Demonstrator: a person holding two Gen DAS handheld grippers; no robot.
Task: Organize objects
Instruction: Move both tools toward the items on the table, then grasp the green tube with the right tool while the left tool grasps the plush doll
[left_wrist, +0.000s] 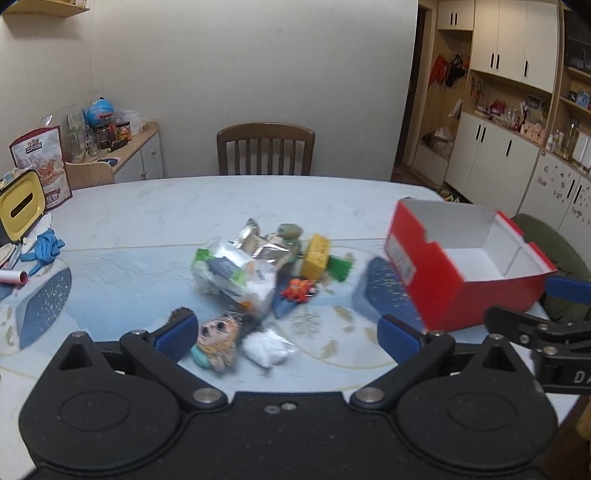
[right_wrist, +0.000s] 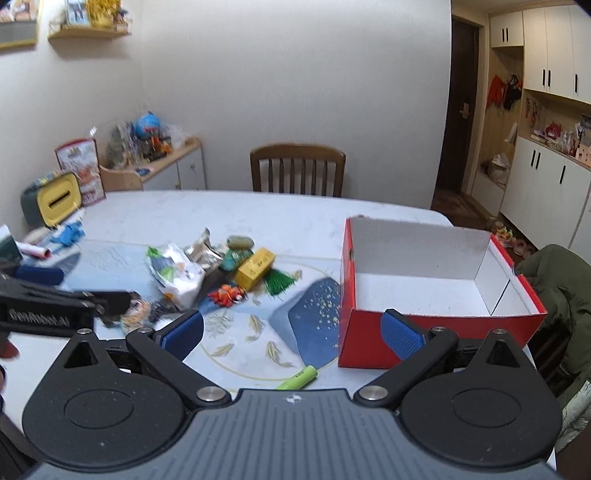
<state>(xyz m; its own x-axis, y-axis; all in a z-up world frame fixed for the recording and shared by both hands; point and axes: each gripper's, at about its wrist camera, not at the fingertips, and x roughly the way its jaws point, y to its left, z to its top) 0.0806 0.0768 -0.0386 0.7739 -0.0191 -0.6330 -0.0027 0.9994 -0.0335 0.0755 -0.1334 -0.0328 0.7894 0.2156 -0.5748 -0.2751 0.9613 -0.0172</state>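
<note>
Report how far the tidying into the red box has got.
Done: nothing visible; the red box shows only its bare white floor. In hand: nothing; the left gripper and right gripper are both open and empty. Left: the whole pile on the table, including the yellow block, orange toy and doll head, plus the green marker.

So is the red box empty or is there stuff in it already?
Empty. The red box stands open with no lid on, and both views show only its bare white floor and walls; the clutter lies on the table.
</note>
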